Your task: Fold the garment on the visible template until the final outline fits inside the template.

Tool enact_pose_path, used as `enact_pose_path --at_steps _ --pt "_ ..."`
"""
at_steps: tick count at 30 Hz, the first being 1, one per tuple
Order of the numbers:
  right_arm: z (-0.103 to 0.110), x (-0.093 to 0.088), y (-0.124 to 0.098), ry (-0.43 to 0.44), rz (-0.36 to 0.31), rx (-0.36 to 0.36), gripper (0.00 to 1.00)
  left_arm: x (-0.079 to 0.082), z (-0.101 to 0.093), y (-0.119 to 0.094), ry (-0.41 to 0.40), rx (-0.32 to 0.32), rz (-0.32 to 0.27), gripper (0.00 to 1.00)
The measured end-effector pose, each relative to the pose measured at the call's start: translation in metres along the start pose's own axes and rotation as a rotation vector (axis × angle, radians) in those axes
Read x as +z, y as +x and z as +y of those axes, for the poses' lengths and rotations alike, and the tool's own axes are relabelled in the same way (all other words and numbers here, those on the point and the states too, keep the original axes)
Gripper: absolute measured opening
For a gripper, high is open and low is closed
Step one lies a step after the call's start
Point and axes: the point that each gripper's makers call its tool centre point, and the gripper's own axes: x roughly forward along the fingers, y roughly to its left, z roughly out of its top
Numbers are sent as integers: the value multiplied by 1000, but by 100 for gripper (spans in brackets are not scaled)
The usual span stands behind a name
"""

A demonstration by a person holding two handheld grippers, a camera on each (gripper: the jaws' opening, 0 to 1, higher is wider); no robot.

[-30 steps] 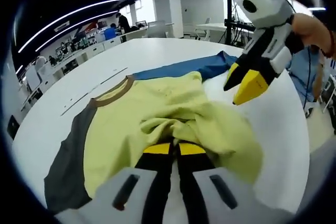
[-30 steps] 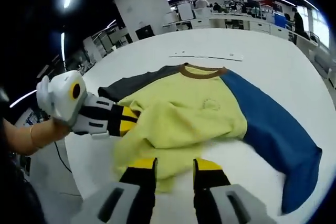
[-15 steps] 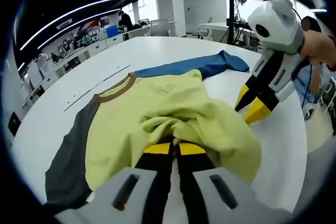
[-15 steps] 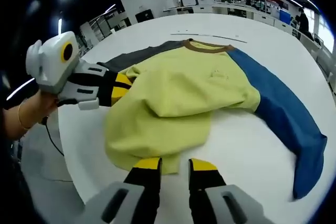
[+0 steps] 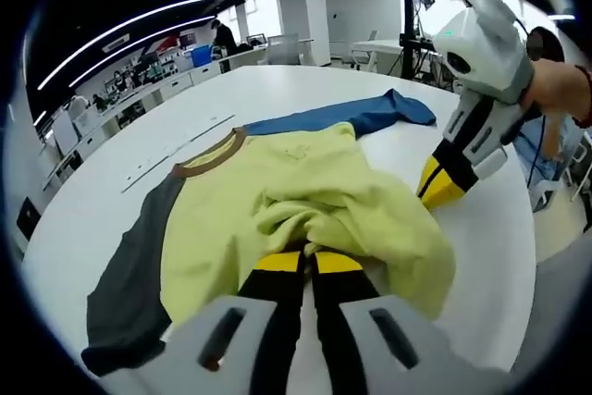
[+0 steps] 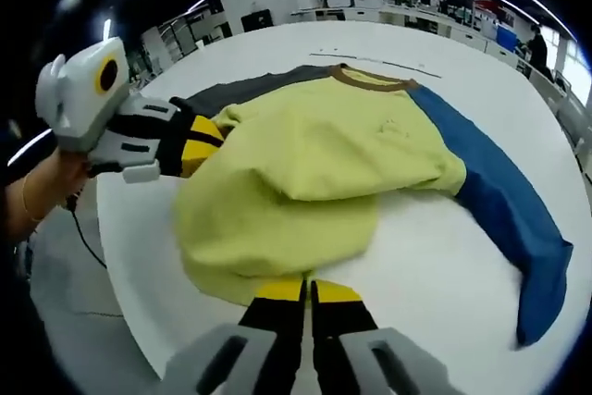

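A yellow shirt (image 5: 305,219) with one grey sleeve (image 5: 129,293) and one blue sleeve (image 5: 342,117) lies on a round white desk (image 5: 92,201), its brown collar (image 5: 211,156) pointing toward 11 o'clock in the left gripper view. The lower part of the shirt is bunched and folded up over its body. In that view the left claw (image 5: 308,261) rises from 6 o'clock with its yellow-tipped jaws pressed together on a rumpled fold of yellow cloth. The right claw (image 5: 442,187) comes in from 2 o'clock, held by a person's hand (image 5: 555,90), its tips down on the shirt's edge at about 3 o'clock. In the right gripper view the shirt (image 6: 314,173) spreads across the middle, collar (image 6: 365,79) near 12 o'clock, blue sleeve (image 6: 518,228) trailing toward 4 o'clock and grey sleeve (image 6: 231,94) toward 10 o'clock. The right claw (image 6: 307,293) at 6 o'clock has its jaws closed together at the near yellow hem, apparently pinching it. The left claw (image 6: 203,141) enters from 9 o'clock, its tips buried in the cloth. Thin strips (image 5: 176,156) lie on the desk beyond the collar.
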Motion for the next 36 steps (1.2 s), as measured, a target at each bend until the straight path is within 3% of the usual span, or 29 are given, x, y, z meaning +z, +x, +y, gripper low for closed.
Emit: enact_pose_path --at_steps 21,36 --pt "-20 -27 -63 83 -52 -58 0 -39 -2 -80 -77 62 42 0" --pt "-18 -48 -82 211 -107 -91 0 -60 -12 -119 -224 96 51 0"
